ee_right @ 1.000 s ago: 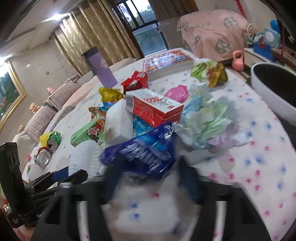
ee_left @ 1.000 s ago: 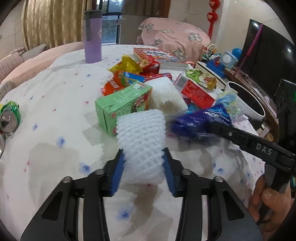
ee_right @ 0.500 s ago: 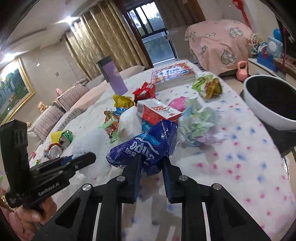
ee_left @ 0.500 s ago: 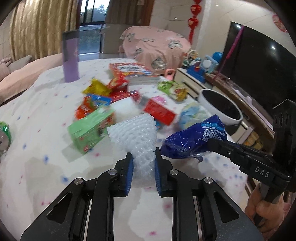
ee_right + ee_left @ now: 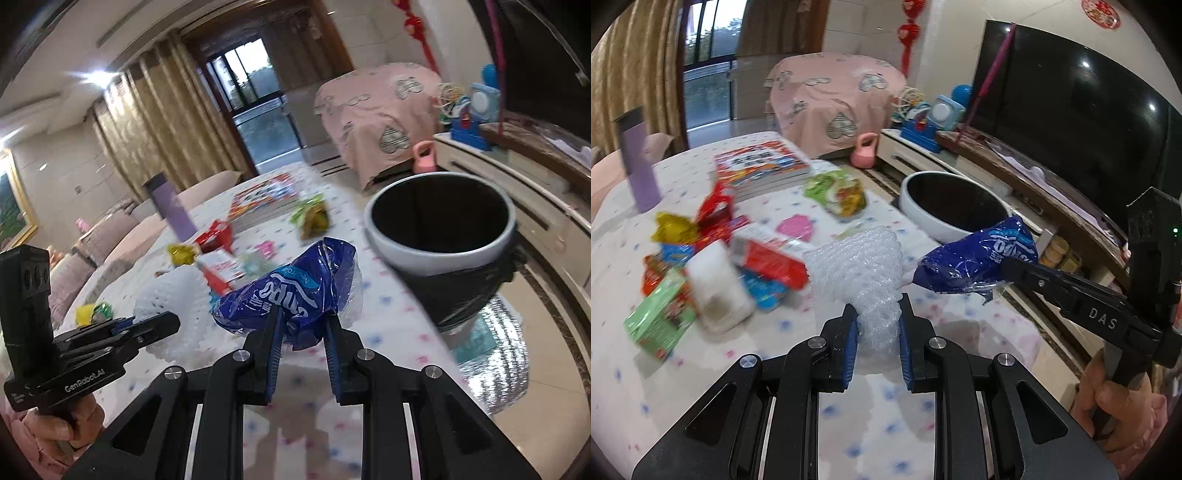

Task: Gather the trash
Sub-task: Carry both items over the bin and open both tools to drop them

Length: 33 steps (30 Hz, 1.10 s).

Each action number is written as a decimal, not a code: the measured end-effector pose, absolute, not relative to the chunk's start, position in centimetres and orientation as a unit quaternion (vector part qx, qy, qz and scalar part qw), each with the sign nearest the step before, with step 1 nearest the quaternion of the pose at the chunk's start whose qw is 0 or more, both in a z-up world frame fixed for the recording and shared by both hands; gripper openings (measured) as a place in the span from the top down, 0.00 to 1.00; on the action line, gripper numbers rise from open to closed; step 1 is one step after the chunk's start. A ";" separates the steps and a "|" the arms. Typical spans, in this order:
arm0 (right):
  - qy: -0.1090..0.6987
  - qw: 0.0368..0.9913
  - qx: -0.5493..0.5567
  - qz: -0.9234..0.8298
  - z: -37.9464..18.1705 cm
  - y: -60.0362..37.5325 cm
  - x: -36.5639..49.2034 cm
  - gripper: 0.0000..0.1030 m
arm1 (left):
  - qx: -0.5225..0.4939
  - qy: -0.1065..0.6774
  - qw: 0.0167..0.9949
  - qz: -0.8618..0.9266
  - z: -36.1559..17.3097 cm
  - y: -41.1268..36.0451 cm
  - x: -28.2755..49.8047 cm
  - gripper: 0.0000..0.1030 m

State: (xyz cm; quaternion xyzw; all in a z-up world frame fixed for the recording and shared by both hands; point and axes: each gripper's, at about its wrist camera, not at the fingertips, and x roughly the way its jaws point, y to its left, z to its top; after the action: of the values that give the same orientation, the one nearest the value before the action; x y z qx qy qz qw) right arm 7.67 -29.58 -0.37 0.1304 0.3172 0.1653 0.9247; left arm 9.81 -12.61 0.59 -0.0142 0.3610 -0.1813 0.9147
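Left gripper [image 5: 875,325]: blue-padded jaws clenched on the narrow lower end of a white foam mesh fruit sleeve [image 5: 860,266]. The sleeve flares upward toward 12 o'clock from the jaws and is lifted above the white tablecloth with small blue and pink dots [image 5: 665,376].

Right gripper [image 5: 301,325]: jaws clenched on a crumpled blue plastic snack wrapper with white lettering [image 5: 295,291], which bulges out toward 11 o'clock. In the left wrist view this wrapper [image 5: 975,258] hangs at 3 o'clock of the foam sleeve, near it; contact between the two cannot be told.

White round trash bin with a black liner [image 5: 443,221]: in the right wrist view at 1 o'clock of the held wrapper, mouth open and upright, standing just beyond the table edge. In the left wrist view the bin [image 5: 923,218] sits at 12 o'clock of the wrapper.

Left on the table, at 9 to 11 o'clock of the foam sleeve, blurred: green drink carton [image 5: 661,317], white rectangular block [image 5: 716,284], red and white box [image 5: 772,258], yellow wrapper [image 5: 674,225], red wrapper [image 5: 714,206], green and yellow snack bag [image 5: 836,192], pink wrapper [image 5: 796,227]. A colourful book [image 5: 761,166] and a tall purple tumbler [image 5: 637,158] stand farther back.
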 end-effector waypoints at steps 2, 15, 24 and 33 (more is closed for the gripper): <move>0.314 0.927 0.134 0.155 -0.3 -30.6 8.0 0.79 | -0.009 0.361 0.913 -0.189 0.8 -13.5 10.4 0.83; 0.304 0.938 0.139 0.091 0.3 -37.0 11.5 0.78 | 0.020 0.368 0.899 -0.235 1.7 -21.2 15.2 0.83; 0.325 0.936 0.119 0.057 0.3 -40.3 15.7 0.78 | 0.015 0.390 0.887 -0.245 1.4 -25.1 20.8 0.83; 0.360 0.929 0.071 0.048 0.2 -40.7 19.9 0.76 | 0.026 0.417 0.875 -0.245 0.3 -28.2 25.1 0.74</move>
State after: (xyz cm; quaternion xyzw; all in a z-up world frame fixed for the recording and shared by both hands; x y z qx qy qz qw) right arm 19.91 -40.71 0.23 0.0714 0.3599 0.0480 0.9290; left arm 25.05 -28.22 0.27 0.0261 0.4167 -0.2452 0.8749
